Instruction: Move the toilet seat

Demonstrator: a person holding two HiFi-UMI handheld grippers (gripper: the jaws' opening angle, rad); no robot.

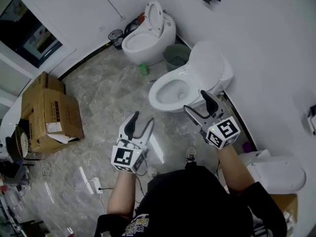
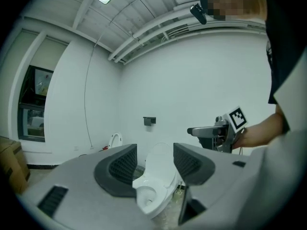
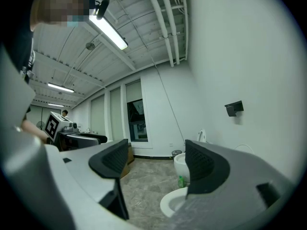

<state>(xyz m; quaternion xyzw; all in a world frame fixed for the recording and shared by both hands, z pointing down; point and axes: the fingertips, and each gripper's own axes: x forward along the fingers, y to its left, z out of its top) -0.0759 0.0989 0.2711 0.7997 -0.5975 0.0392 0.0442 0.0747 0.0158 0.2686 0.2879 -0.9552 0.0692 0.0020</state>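
Straight ahead at twelve o'clock, against the white wall, stands the near toilet bowl (image 1: 170, 92). The toilet seat (image 1: 211, 63) is raised behind it, leaning back at about two o'clock from the bowl's opening. I cannot tell seat ring from lid; they read as one white, rounded shell. My left tool (image 1: 143, 119) hangs over the marble floor (image 1: 98, 93) at seven o'clock of the bowl. Its jaws are apart with nothing between them, and bowl and seat are both well clear of the pads. My right tool (image 1: 196, 102) is at four o'clock of the bowl, near its rim, with its jaws spread wide and also empty. A second toilet (image 1: 148, 33) with its own seat up stands farther off at eleven o'clock. A green bin (image 1: 175, 57) sits between the two toilets, and there are cardboard boxes (image 1: 47, 112) at nine o'clock.

I judge the seat to be stiff moulded plastic: light, glossy, and so slippery under hard pads. It should swing only about its hinge at the rear. I would take it by the free top edge, farthest from the hinge, pinching across its thin section. I would then guide it along its arc rather than let it drop, since a slam could crack it or the ceramic.
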